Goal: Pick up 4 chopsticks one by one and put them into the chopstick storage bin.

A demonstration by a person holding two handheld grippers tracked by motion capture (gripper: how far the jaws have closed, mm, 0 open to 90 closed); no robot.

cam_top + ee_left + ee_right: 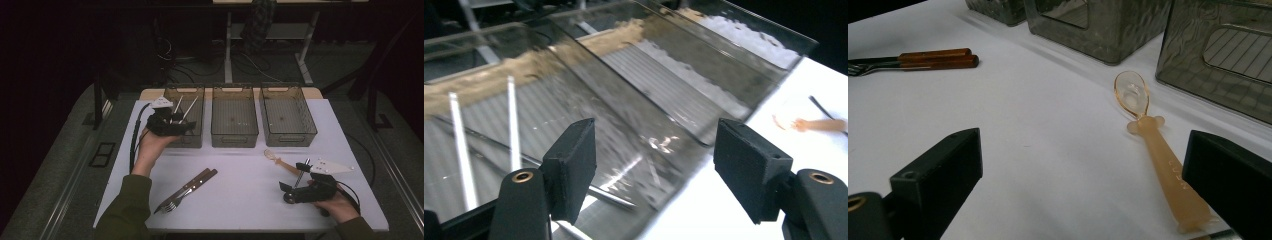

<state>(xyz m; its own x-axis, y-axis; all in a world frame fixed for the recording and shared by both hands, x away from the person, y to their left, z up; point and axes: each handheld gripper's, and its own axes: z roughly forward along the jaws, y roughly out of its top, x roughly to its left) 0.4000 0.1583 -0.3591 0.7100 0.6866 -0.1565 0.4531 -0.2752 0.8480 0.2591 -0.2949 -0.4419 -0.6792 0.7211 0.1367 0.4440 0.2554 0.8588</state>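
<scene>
Smoke-tinted plastic bins stand in a row of three at the far edge of the white table (240,200), apparently set out as sorting compartments for cutlery. At far left, the left gripper (172,124) hovers at the near wall of the left bin (183,137), jaws spread wide and holding nothing; two slender pale rods (461,145), possibly chopsticks, lean inside that bin, which suggests it collects one class of utensil. Toward the middle of the near table lie a fork and a second wooden-handled piece (187,190), side by side and touching, well apart from either gripper. The middle bin (234,135) and right bin (295,136) appear empty, though tint and blur leave this uncertain. At right, the right gripper (292,191) rests low on the table, jaws likewise spread, straddling the handle end of the spoon (1160,155); this placement looks like the approach for a pinch. That spoon is translucent peach plastic, with a small oval bowl pointing toward the bins, a collar of two rounded lugs below it, and a flat handle bearing embossed lettering too small to read. It lies just before the right bin.
</scene>
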